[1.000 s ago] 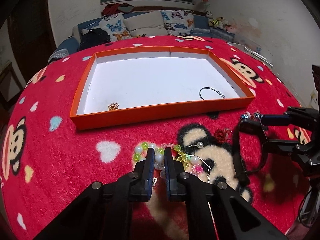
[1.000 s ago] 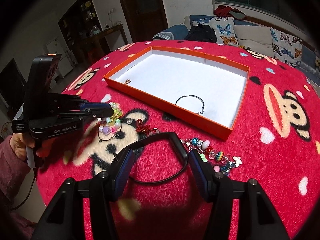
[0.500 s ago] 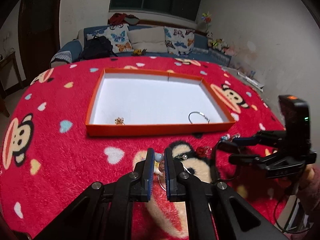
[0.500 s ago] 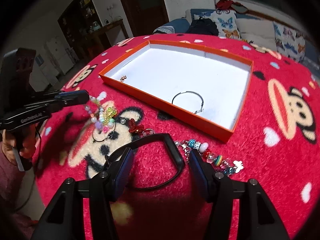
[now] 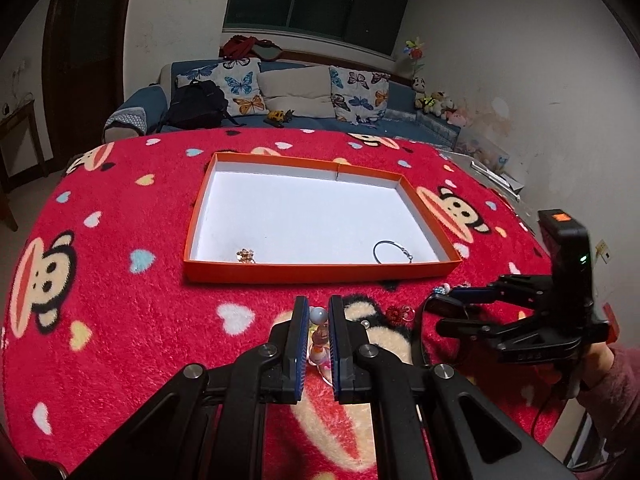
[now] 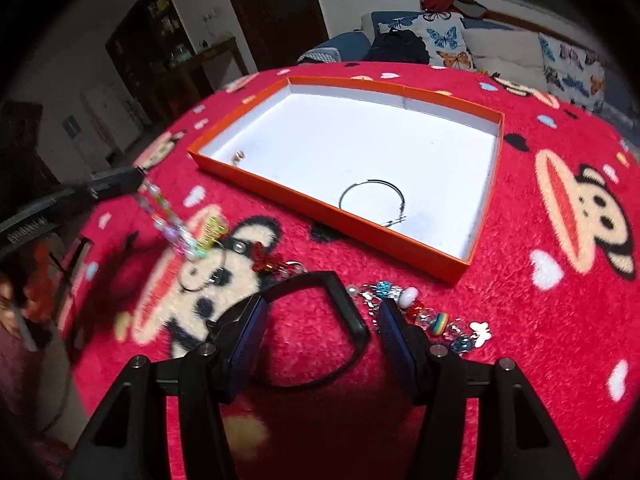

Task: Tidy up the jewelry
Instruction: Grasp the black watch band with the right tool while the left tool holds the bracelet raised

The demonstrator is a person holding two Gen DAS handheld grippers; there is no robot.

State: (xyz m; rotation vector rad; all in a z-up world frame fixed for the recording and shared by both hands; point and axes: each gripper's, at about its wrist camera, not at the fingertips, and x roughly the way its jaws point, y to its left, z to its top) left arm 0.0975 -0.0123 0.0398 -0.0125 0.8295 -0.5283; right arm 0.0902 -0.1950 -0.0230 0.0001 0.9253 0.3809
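Note:
My left gripper [image 5: 319,312] is shut on a pastel bead bracelet [image 5: 319,316] and holds it above the red cloth; in the right wrist view the bracelet [image 6: 176,228] hangs from the left fingertips [image 6: 128,178]. The orange tray [image 5: 320,272] with a white floor holds a thin hoop bangle [image 5: 390,250] and a small gold piece [image 5: 245,256]. My right gripper [image 6: 322,308] is open over the cloth, around a black band [image 6: 344,308]. A string of coloured charm beads [image 6: 424,316] lies beside its right finger. A red bead piece [image 6: 268,262] lies ahead.
A round table under a red monkey-print cloth [image 5: 100,320]. A sofa with butterfly cushions [image 5: 280,92] stands behind it. A thin ring [image 6: 196,280] lies on the cloth left of the right gripper. The tray [image 6: 332,216] sits just ahead of the right gripper.
My left gripper has lifted off the cloth, raising the bead bracelet so it dangles. The right gripper stayed nearly in place, still open.

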